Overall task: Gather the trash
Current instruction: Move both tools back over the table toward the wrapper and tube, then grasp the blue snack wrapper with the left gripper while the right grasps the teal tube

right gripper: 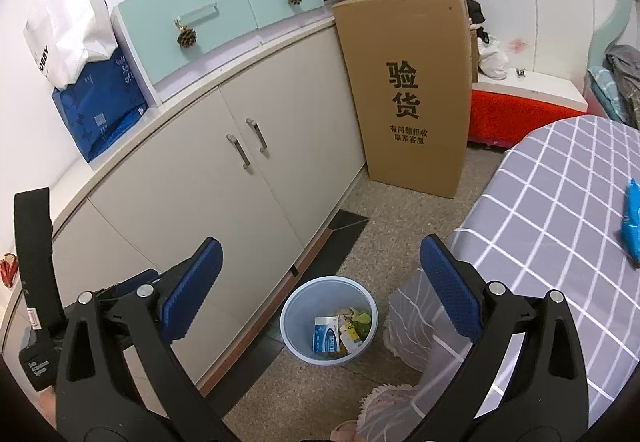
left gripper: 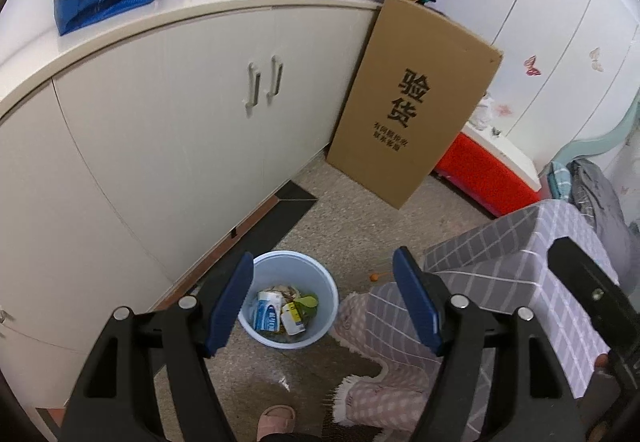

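Your left gripper (left gripper: 323, 298) hangs over the floor with its jaws spread wide and nothing between them; your right gripper (right gripper: 320, 284) is the same, empty and wide apart. Both point down toward one pale blue bin (left gripper: 256, 266) standing on the speckled floor just beside the cabinet base.

Much of the bin's contents is hard to read. You can make out one blue-and-white packet (left gripper: 267, 310) and one white-and-yellow packet (left gripper: 293, 318) lying side by side, with a green leaf (left gripper: 309, 300) behind them; the scraps underneath are too jumbled to count. In the left view the left blue pad hides part of the bin's rim.

One blue wrapper (right gripper: 632, 219) lies on the grey checked tablecloth (right gripper: 560, 201), cut off by the right view's edge, so its full shape is lost. One tall cardboard box (right gripper: 408, 97) leans against the cabinet. Two pine cones (right gripper: 187, 37) hang from the mint drawers. A pink slipper (left gripper: 276, 416) shows at the bottom edge, partly cropped.
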The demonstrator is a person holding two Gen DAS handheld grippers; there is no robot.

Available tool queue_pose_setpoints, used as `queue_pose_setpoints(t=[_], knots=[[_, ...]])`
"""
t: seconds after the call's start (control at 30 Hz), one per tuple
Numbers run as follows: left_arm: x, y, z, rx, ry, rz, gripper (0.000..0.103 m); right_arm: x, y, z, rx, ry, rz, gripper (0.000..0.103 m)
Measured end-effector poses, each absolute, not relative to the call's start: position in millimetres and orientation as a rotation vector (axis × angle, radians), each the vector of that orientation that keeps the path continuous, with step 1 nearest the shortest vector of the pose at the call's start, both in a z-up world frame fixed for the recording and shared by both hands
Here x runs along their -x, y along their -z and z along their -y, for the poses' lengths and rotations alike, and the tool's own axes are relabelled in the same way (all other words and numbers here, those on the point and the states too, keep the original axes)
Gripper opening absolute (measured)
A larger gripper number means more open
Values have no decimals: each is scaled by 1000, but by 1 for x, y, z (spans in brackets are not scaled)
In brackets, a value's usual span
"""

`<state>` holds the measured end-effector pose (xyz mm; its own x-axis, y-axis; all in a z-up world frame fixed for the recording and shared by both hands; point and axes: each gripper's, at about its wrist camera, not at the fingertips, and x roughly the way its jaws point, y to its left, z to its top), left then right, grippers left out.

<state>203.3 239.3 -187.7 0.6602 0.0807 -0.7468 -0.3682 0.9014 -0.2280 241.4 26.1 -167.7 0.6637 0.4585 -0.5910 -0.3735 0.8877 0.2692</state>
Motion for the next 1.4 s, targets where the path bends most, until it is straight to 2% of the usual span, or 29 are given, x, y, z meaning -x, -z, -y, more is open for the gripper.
queue_pose_setpoints(t=[0.37, 0.67, 1.07, 1.4], knots=[[-186, 150, -175, 318, -166, -766, 72, -209, 140, 40, -174, -389, -636, 97], [-201, 139, -76, 243, 15, -788, 73, -193, 139, 139, -259, -230, -626, 97], [-249, 159, 59, 149, 248, -854, 74, -192, 170, 288, -386, 57, -678, 97], [-302, 190, 123, 78, 323, -899, 74, -212, 199, 337, -453, 129, -750, 97]])
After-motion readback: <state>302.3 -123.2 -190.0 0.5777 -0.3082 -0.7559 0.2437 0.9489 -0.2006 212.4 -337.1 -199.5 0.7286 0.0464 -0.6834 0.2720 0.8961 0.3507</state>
